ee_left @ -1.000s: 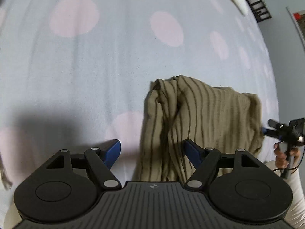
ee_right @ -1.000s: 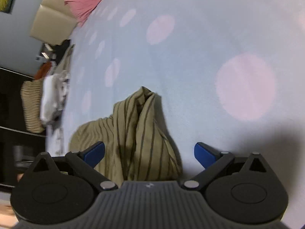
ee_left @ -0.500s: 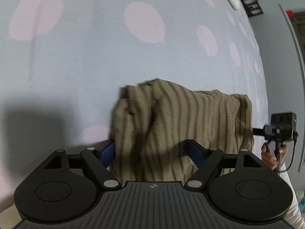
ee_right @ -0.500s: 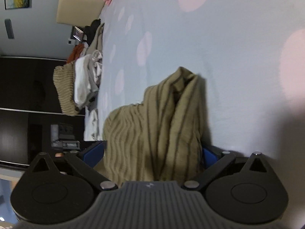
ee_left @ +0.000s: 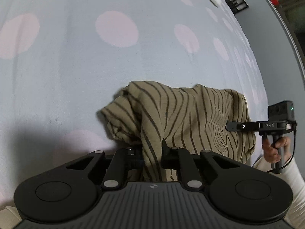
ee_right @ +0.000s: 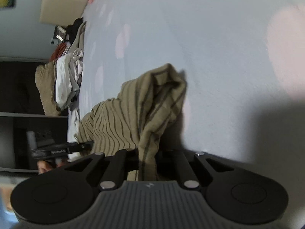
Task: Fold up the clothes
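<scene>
Pink-dotted bedsheet (ee_left: 76,66), perhaps headboard (ee_right: 63,2)

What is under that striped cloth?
The striped cloth lies bunched on a blue bedsheet with pink dots, pinched by the left hand-held gripper and the right hand-held gripper. Whatever lies beneath its folds is covered.

Fingertips of the left gripper (ee_left: 152,157) and right gripper (ee_right: 147,157) are hidden by the striped garment (ee_left: 190,118) (pinched fabric covers them). Clothes pile (ee_right: 64,80) at the bed's edge is blurred.
</scene>
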